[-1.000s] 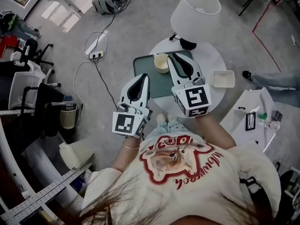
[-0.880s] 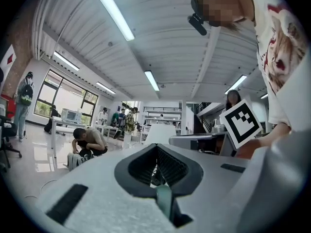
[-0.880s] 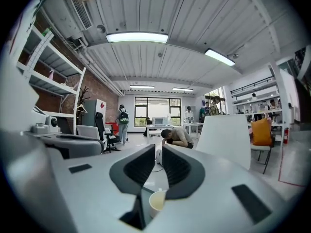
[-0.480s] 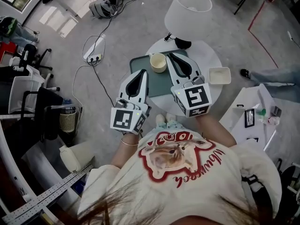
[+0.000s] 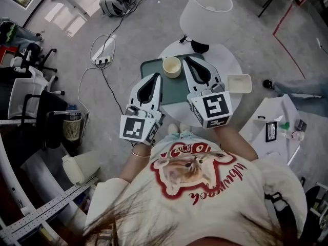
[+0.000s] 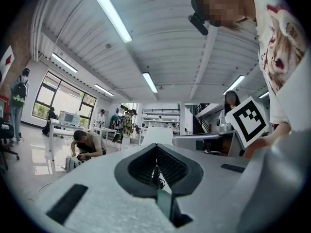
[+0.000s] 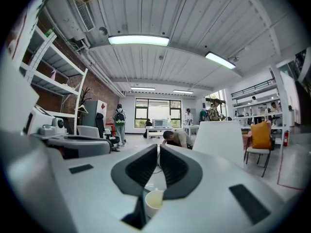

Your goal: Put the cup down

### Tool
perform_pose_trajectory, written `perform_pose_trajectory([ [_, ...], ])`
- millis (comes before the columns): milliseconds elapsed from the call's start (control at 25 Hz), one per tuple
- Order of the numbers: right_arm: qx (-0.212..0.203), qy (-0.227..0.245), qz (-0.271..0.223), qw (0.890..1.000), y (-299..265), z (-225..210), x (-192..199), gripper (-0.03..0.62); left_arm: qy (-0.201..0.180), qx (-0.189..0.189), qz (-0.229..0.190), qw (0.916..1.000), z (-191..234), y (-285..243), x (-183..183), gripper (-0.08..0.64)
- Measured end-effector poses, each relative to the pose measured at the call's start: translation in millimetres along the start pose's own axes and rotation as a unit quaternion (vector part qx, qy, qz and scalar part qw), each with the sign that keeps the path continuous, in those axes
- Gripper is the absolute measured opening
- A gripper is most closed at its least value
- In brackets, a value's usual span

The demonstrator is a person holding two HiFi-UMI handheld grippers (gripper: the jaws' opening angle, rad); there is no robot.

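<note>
A cream cup [image 5: 171,66] stands upright on the green tray [image 5: 154,69] on the round white table [image 5: 231,60]. My right gripper [image 5: 185,59] hovers just right of the cup, shut, with nothing between its jaws. In the right gripper view the cup [image 7: 154,201] shows below the closed gripper [image 7: 158,147], through the gap behind the fingers. My left gripper [image 5: 157,76] hangs over the tray's near left corner, away from the cup, and is shut on nothing. The left gripper view shows only this gripper [image 6: 156,147] against the room.
A lamp with a white shade [image 5: 212,13] stands at the table's far side. A white square dish [image 5: 239,83] sits at its right edge. A power strip with cables [image 5: 104,59] lies on the floor to the left. Office chairs [image 5: 31,94] stand further left.
The cup stays upright on the tray beside the right gripper. Both grippers keep about the same places, and the left one has drifted slightly toward the person.
</note>
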State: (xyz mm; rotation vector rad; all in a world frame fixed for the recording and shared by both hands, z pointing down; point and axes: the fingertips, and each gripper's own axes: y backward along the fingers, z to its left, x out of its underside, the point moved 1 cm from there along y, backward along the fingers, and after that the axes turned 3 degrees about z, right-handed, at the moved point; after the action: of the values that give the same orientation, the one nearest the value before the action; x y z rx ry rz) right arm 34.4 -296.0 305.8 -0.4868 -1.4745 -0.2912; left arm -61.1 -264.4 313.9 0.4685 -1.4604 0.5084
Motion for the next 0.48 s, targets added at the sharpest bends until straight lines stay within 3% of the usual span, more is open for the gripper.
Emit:
perform_pose_trajectory([
  [480, -0.023, -0.009, -0.001, 1.000, 15.5, -4.4, 14.1, 0.038, 0.007, -0.032, 0.001, 0.9995, -13.6, 4.5, 15.7, 0.015],
])
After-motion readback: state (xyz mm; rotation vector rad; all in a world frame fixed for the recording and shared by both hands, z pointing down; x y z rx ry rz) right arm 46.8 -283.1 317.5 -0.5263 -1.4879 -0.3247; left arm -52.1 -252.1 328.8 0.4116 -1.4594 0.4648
